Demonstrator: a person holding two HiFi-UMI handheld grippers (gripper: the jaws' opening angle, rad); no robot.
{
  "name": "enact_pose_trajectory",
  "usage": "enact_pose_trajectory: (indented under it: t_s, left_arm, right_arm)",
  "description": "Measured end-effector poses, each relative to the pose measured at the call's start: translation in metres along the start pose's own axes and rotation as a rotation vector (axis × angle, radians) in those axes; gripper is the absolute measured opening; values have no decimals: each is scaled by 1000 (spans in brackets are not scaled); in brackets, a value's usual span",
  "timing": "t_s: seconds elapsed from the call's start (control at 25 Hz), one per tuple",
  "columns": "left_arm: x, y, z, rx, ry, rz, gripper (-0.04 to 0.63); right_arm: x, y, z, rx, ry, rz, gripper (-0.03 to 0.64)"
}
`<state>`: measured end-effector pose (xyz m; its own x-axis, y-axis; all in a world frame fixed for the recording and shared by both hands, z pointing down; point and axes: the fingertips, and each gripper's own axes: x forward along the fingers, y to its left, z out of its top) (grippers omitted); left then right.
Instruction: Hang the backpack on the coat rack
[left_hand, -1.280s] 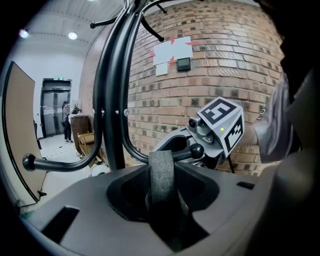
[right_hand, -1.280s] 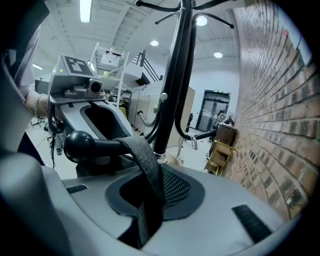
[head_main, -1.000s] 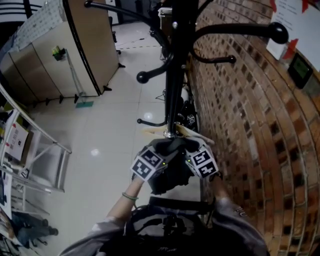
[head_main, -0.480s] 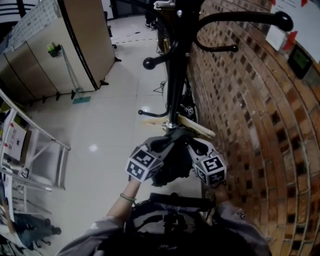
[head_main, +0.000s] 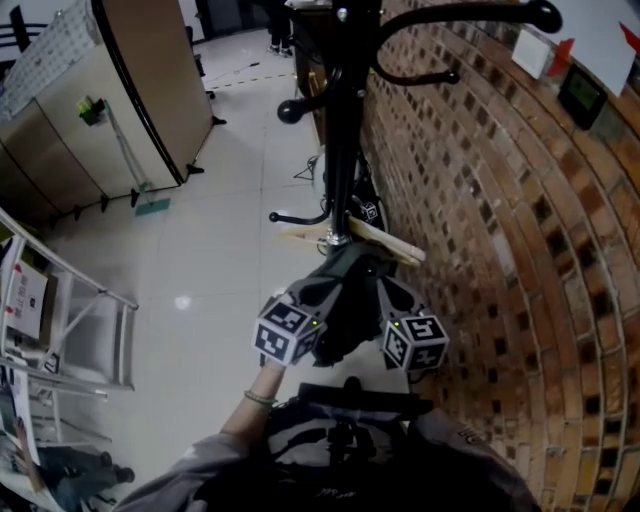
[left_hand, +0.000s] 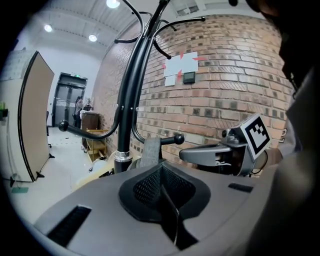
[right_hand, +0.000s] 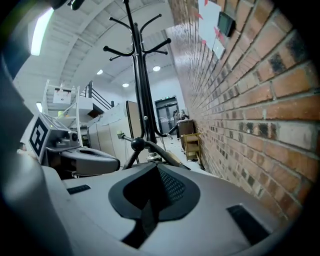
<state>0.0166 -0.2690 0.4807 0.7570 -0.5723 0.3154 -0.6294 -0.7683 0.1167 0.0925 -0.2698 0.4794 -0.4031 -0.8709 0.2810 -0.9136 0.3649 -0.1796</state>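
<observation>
**Student:** Where is the backpack, and what holds it?

**Tutor:** The backpack hangs as a dark mass between the two marker cubes, close against the pole of the coat rack and just beside the brick wall. The left gripper has its jaws pressed together on a thin fold of the bag's dark material, and a grey webbing strap rises just beyond the tips. The right gripper is likewise clamped on a dark fold. Both meet at the top of the bag.

**Student:** How much of the task is done?

**Tutor:** The carrying part appears complete: the bag is off the floor and at the rack. The hanging is not. It sits low on the pole, under the knobbed arm and well below the upper hook, and no strap lies over any arm.

**Student:** What remains?

**Tutor:** Probably a lift, setting the strap over a hook, then opening both jaws.
</observation>
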Motion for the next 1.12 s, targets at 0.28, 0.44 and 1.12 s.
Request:
enact_pose_trajectory:
  t_s: [0.28, 0.44, 1.12]
  left_arm:
    - [1, -6, 1, 17, -3, -19, 5]
    - [-2, -7, 6, 28, -18, -30, 5]
    - [-8, -10, 0, 23, -9, -84, 5]
  right_arm:
    - [-5, 13, 2, 59, -27, -27, 9]
    - [-7, 25, 8, 62, -58, -36, 8]
    - [-6, 49, 5, 69, -63, -50, 8]
